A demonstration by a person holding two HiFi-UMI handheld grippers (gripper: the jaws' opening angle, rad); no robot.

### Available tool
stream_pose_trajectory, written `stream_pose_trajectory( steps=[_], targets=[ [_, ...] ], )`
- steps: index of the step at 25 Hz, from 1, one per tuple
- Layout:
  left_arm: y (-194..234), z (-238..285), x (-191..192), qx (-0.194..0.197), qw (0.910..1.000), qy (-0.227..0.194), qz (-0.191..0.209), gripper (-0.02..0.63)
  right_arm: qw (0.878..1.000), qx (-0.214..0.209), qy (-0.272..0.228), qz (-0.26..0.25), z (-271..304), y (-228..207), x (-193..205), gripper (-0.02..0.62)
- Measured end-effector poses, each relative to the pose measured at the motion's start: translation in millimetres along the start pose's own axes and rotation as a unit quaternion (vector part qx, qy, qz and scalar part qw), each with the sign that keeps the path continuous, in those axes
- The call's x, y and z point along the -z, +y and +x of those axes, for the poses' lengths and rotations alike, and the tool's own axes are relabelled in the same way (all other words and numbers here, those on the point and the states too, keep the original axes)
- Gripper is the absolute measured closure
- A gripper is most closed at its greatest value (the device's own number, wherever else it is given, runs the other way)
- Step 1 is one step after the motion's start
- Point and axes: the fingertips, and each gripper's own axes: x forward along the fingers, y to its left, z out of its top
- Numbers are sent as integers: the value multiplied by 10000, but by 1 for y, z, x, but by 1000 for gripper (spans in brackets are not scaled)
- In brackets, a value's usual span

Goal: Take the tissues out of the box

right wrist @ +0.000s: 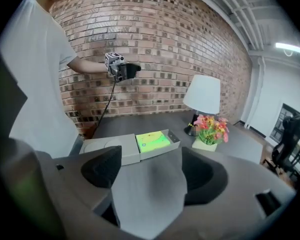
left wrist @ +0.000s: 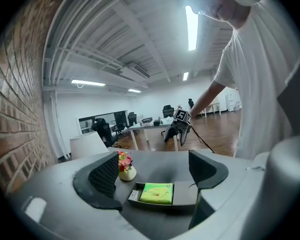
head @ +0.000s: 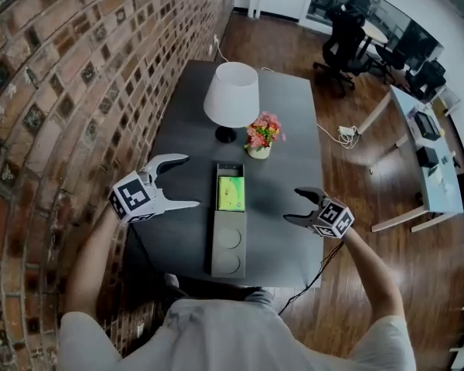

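Tissues [head: 231, 192] lie in the open box [head: 229, 246] mid-table, lamp [head: 232, 95] and flowers [head: 261, 132] behind, nothing blocking, flanked by 2 empty grippers, left gripper [head: 192, 180] and right gripper [head: 291, 205], jaws apart.

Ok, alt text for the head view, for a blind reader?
A long grey box lies open on a dark table, showing a green tissue pack. The left gripper and right gripper flank it, open and empty; lamp and flowers stand beyond.
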Motion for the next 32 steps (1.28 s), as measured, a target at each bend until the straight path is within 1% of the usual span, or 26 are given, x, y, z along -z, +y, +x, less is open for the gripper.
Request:
stream_pose_trajectory(
  steps=[3,6,13,15,17,18,19,22,26,28,32],
  targets=[
    [-1,1,3,-112,9998,-69,-129,164,9993,-195,211,-232,34,-5,-8,206],
    [-3,3,7,-231,9995,-102,-167,164,9967,-410,526,-457,67,-7,-12,206],
    [-10,8,15,-299,9986,-183,-394,164,9884,-789,1028,-792,133,-7,-23,196],
    [-10,8,18,-331,9981,-228,-476,164,9857,-892,1115,-891,149,-6,-27,166],
    [-10,8,19,-361,9975,-270,-547,164,9827,-984,1253,-940,164,-6,-27,153],
    [-9,8,20,-377,9972,-285,-577,164,9808,-1022,1383,-924,170,-7,-26,87],
    [-9,9,20,-387,9970,-304,-605,164,9780,-1065,1546,-907,175,-7,-26,-22],
    [-11,10,21,-386,9964,-345,-676,166,9666,-1206,2041,-977,190,-6,-21,-21],
    [-16,13,31,-370,9964,-252,-715,166,9521,-1356,2536,-1036,213,-4,5,-23],
    [-17,13,35,-375,9963,-215,-749,165,9471,-1437,2656,-1089,222,-1,10,-22],
    [-16,10,37,-401,9952,-228,-864,165,9416,-1487,2766,-1216,240,1,12,-23]
  ],
)
